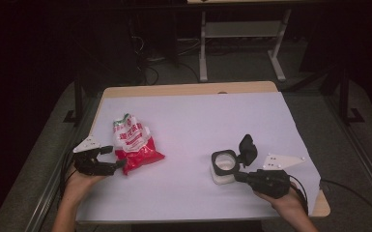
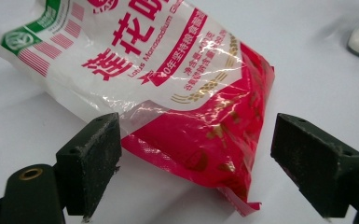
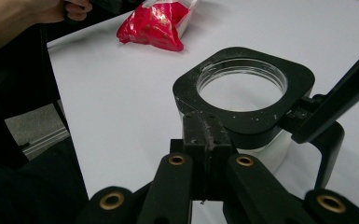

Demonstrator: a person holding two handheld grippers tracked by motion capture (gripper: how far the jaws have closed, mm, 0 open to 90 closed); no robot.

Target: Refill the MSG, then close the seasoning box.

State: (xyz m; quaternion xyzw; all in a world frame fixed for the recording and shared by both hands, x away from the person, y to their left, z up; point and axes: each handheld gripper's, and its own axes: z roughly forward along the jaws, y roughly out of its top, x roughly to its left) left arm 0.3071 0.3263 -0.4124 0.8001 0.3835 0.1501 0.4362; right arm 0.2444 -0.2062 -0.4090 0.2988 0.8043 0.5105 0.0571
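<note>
A red and white plastic bag [image 1: 135, 144] printed with characters lies on the white sheet at the left. My left gripper [image 1: 120, 165] sits at its near red corner. In the left gripper view the bag's red end [image 2: 205, 140] lies between the two wide-apart pads of the left gripper [image 2: 212, 161]; the left pad [image 2: 91, 161] is at the bag's edge, the right pad [image 2: 317, 163] stands apart from it. A clear jar with a square black collar [image 1: 223, 164] [image 3: 242, 88] stands at the right, its flip lid [image 1: 247, 149] raised. My right gripper [image 3: 208, 135] [image 1: 237, 176] is shut, its tips against the jar's near side under the collar.
The white sheet [image 1: 198, 121] covers most of the wooden table, whose bare far edge [image 1: 188, 89] shows. Metal frame legs [image 1: 203, 48] stand on the floor beyond. A person's other hand [image 3: 51, 9] shows far off by the bag in the right gripper view.
</note>
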